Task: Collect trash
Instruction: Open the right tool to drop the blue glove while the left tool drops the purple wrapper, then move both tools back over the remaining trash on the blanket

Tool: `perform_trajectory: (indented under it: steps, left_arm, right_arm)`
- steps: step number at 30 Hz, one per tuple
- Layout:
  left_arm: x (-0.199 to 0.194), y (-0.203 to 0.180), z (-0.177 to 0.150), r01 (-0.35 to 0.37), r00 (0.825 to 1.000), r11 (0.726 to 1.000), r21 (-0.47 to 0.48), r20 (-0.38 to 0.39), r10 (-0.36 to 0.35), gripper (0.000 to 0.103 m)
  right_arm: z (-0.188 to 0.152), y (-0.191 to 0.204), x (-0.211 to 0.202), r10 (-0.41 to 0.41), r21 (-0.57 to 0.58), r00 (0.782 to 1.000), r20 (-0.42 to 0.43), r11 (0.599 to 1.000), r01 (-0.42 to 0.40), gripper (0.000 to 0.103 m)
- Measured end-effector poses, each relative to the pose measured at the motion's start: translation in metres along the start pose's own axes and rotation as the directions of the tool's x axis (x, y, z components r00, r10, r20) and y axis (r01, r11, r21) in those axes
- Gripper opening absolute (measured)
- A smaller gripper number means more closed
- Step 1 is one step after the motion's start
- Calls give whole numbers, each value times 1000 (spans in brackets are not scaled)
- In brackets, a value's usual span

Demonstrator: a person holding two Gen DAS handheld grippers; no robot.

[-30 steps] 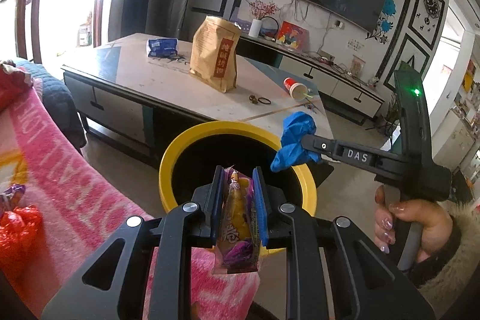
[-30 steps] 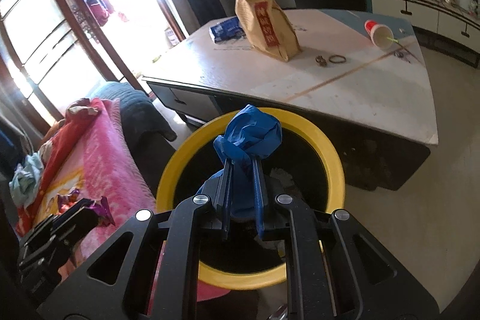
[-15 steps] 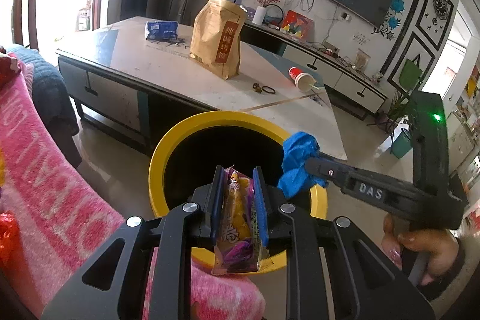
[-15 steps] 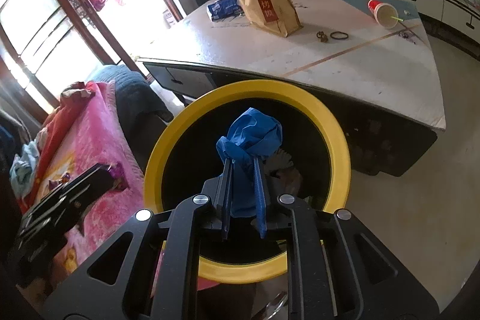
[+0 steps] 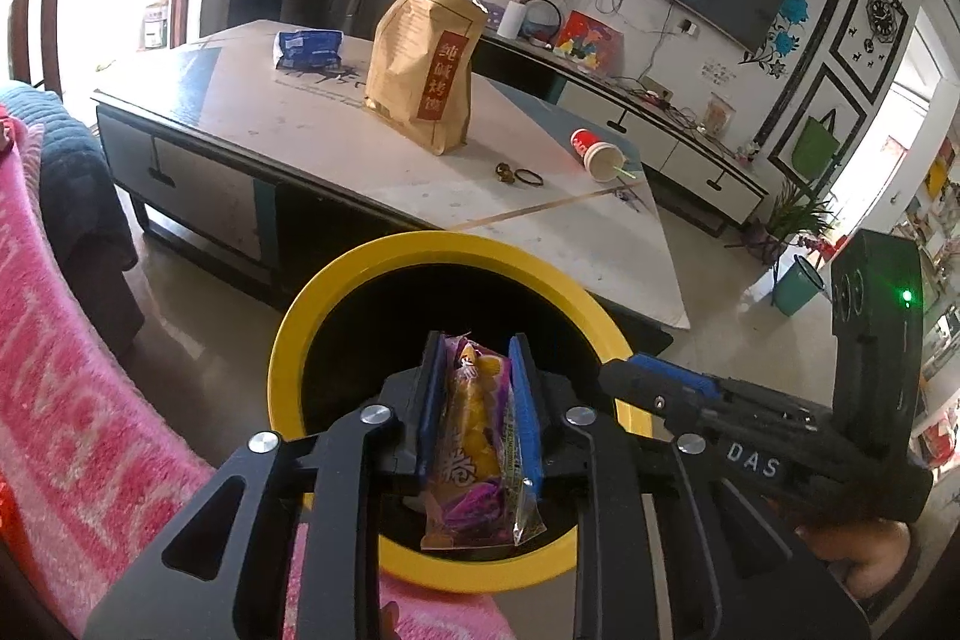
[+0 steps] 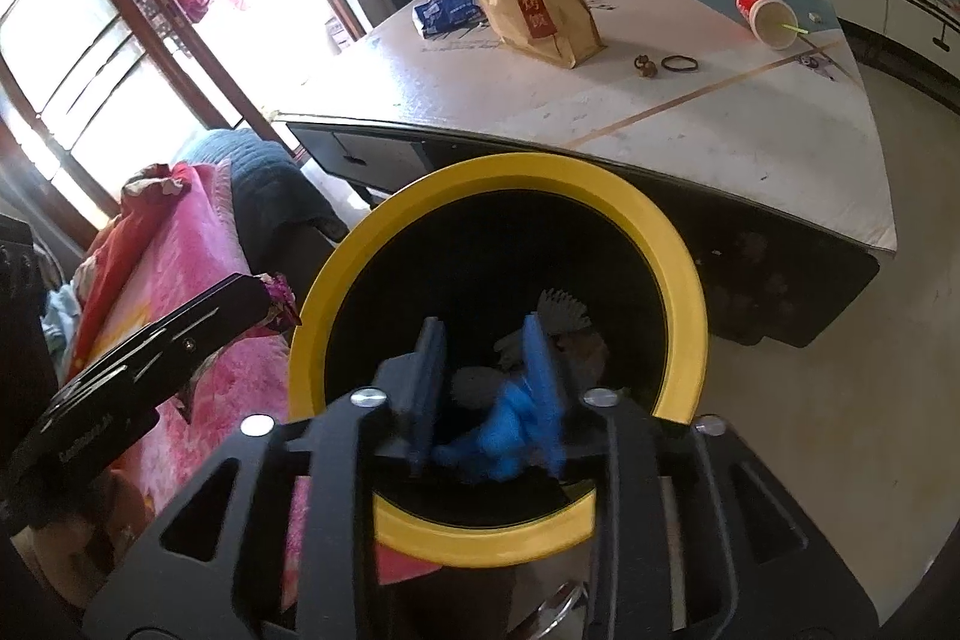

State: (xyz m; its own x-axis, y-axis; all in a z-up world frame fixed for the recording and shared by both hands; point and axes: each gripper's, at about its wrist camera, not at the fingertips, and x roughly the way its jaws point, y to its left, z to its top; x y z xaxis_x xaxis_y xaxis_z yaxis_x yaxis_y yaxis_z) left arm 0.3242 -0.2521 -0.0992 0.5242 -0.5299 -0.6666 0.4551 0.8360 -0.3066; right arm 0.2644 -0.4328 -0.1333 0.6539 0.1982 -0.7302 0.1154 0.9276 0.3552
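Now your right gripper point(image 6: 486, 394) is opening and the blue glove point(image 6: 504, 436) slips into the yellow-rimmed bin point(image 6: 678, 280); your left gripper point(image 5: 476, 400), opening too, still pinches the snack wrapper point(image 5: 480, 436) above it.

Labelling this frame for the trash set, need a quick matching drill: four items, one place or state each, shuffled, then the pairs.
Things:
1. snack wrapper
2. blue glove
3. paper cup
4. brown paper bag

Places or states:
A. standing upright on the table
B. lying on its side on the table, straw in it
C. between the fingers of the left hand-held gripper, over the bin
D. slipping from the opening right hand-held gripper above the yellow-rimmed bin

Pairs: 1-C, 2-D, 3-B, 4-A
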Motion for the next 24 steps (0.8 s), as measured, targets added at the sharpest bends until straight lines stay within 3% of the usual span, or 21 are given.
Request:
perform_trajectory:
  steps: [2,4,9,14,24]
  left_arm:
    - [-1,1,1,3,1000,1000,-3,6,-3,31]
    - [-5,2,0,-2,1000,1000,-11,13,2,62]
    - [-16,9,-1,-19,1000,999,-51,14,20,93]
    - [-37,12,-3,-53,997,997,-62,43,56,96]
    - [-95,26,-13,-153,976,984,-90,145,165,96]
  right_arm:
    - [1,-1,-2,-9,9,1000,11,1000,9,33]
    - [2,-3,-5,-22,11,999,24,1000,22,37]
    - [4,-2,-14,-63,13,996,62,998,62,51]
    - [9,5,-27,-84,4,989,118,996,84,67]
    - [10,33,-49,-49,-63,982,184,996,61,77]
